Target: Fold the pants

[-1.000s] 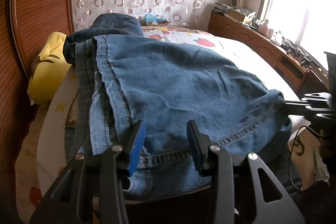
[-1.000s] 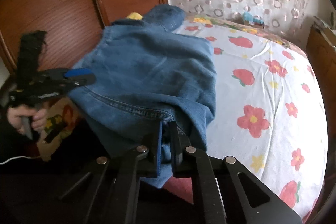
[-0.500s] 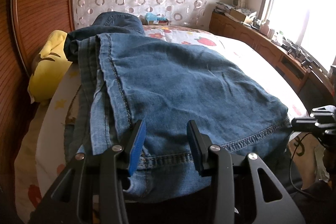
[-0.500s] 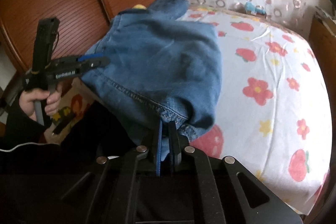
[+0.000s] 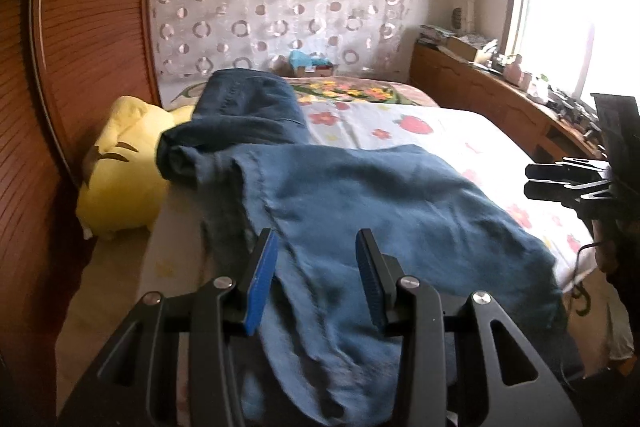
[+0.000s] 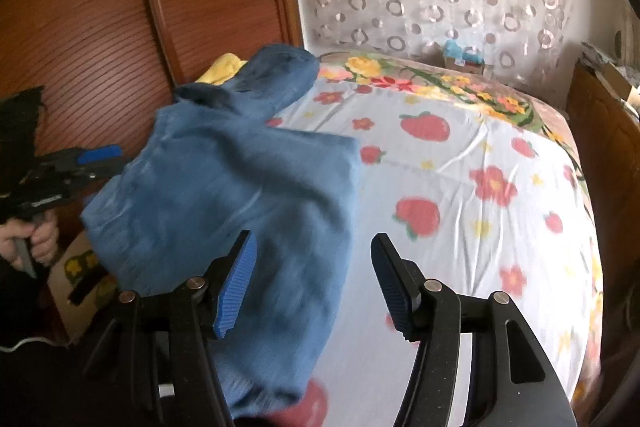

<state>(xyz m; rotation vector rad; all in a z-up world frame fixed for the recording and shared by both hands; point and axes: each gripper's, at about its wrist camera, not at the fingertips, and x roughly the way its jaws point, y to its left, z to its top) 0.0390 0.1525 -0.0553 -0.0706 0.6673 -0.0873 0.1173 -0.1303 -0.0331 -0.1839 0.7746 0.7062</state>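
Both grippers share one build: black angular frames with triangular cut-outs, round silver screw heads at the pivots, and blue ribbed pads lining the fingers; the left gripper (image 5: 316,279) and right gripper (image 6: 314,283) look alike; the left gripper's side bears small white lettering, too blurred to read; the hand (image 6: 30,241) emerges from a dark sleeve (image 6: 20,311) edged by a thin white line.

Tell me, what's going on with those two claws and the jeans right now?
Left gripper open over the jeans. Right gripper opening, pads clear of denim. Jeans draped on the bed. Yellow plush beside them, no obstruction.
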